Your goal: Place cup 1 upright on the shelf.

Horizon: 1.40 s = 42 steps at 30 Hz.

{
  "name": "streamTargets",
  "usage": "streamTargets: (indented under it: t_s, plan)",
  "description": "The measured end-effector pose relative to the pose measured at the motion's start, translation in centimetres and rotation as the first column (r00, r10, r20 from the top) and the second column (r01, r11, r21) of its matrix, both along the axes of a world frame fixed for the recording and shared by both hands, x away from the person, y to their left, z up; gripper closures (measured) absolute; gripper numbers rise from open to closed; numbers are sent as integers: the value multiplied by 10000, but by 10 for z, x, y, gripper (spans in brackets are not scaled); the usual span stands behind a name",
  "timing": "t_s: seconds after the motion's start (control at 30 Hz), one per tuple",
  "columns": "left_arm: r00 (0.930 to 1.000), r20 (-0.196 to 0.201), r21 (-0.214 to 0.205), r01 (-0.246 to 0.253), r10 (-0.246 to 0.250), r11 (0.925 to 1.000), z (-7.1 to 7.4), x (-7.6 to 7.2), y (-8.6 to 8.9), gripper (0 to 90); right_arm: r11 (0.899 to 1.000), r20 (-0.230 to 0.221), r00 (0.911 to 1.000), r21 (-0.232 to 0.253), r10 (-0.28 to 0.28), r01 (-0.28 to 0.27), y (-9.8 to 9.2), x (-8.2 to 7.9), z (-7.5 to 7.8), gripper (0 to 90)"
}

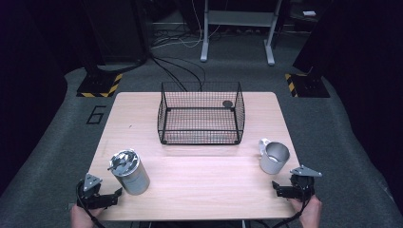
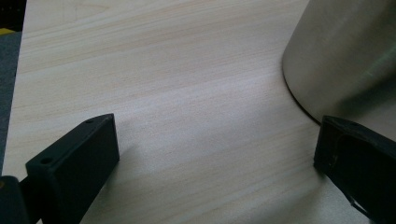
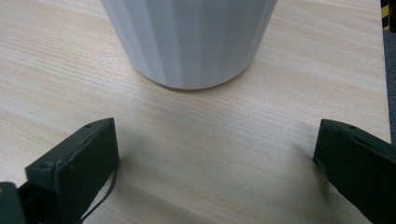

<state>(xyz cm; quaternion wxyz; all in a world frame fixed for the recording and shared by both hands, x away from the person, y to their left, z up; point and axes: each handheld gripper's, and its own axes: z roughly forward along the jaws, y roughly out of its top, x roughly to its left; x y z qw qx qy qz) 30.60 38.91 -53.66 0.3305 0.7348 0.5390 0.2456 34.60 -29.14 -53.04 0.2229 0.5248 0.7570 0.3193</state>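
Observation:
A tall steel canister [image 1: 129, 171] with a lid stands at the table's front left; its curved wall [image 2: 345, 56] fills the upper right of the left gripper view. My left gripper [image 1: 105, 198] rests open just left of it, jaws wide apart over bare wood [image 2: 215, 154]. A pale ribbed mug [image 1: 274, 157] with a handle stands at the front right, and its base [image 3: 189, 42] is straight ahead in the right gripper view. My right gripper [image 1: 285, 191] sits open just in front of the mug, nothing between its jaws [image 3: 215, 158].
A black wire basket [image 1: 201, 114] stands at the back centre of the wooden table [image 1: 199, 185], with a small dark disc [image 1: 227, 103] at its far right. Cables and stand legs lie on the grey floor beyond. Hands hold both grippers at the near edge.

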Motion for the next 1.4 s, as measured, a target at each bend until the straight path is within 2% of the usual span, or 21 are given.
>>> streamTargets:
  t_s: [0.23, 0.5, 0.57, 0.67, 0.8, 0.87, 0.93, 0.97, 1.0, 1.1, 1.17, 1.4]
  plan:
    - [9998, 57, -55, -175, 176, 9998, -1, -1, 0, 0, 10000, -9, 10000, -22, 15, -15, 0, 0, 0, 0]
    - [9999, 12, -13, -167, 167, 9999, 0, 0, 0, 0, 10000, 4, 10000, -30, 5, -5, 0, 0, 0, 0]
    - [9999, -115, 45, -44, 45, 10000, 1, -1, 0, 1, 10000, 7, 10000, -16, -16, 16, 0, 0, 0, 0]
    - [9999, -140, -53, 71, -72, 10000, 2, -1, 1, 1, 10000, 3, 10000, -22, -44, 44, 0, 0, 0, 0]
    - [9997, -124, -393, 190, -195, 9990, 3, -4, 1, 1, 10000, 9, 10000, -15, -66, 66, 0, 0, 0, 1]
    - [9998, 5, -479, 221, -221, 9986, 3, -6, 0, 1, 9999, -9, 9999, 15, -135, 135, 0, 0, 0, 1]
    - [9996, -67, -560, 257, -262, 9981, 5, -9, 0, 1, 9999, -21, 9999, 27, -150, 150, 0, 0, 0, 1]
    - [9997, 16, -626, 241, -241, 9977, 5, -10, 0, 1, 9999, -20, 9999, 19, -156, 156, 0, 0, 0, 1]
    - [9997, 214, -1007, 173, -152, 9948, 6, -15, -1, 1, 9997, -9, 9997, 46, -229, 229, 0, 0, 0, 1]
    - [9990, 434, -1237, 183, -130, 9922, 9, -21, -4, 1, 9998, -12, 9998, 32, -210, 210, 0, 0, 0, 1]
    - [9988, 421, -1248, 312, -261, 9917, 13, -24, -7, 1, 9997, -8, 9997, 39, -231, 232, 0, 0, 0, 1]
    - [9933, 848, -1086, 880, -790, 9902, 32, -28, -18, 0, 9992, 47, 9992, 23, -405, 405, -1, 1, 0, 2]
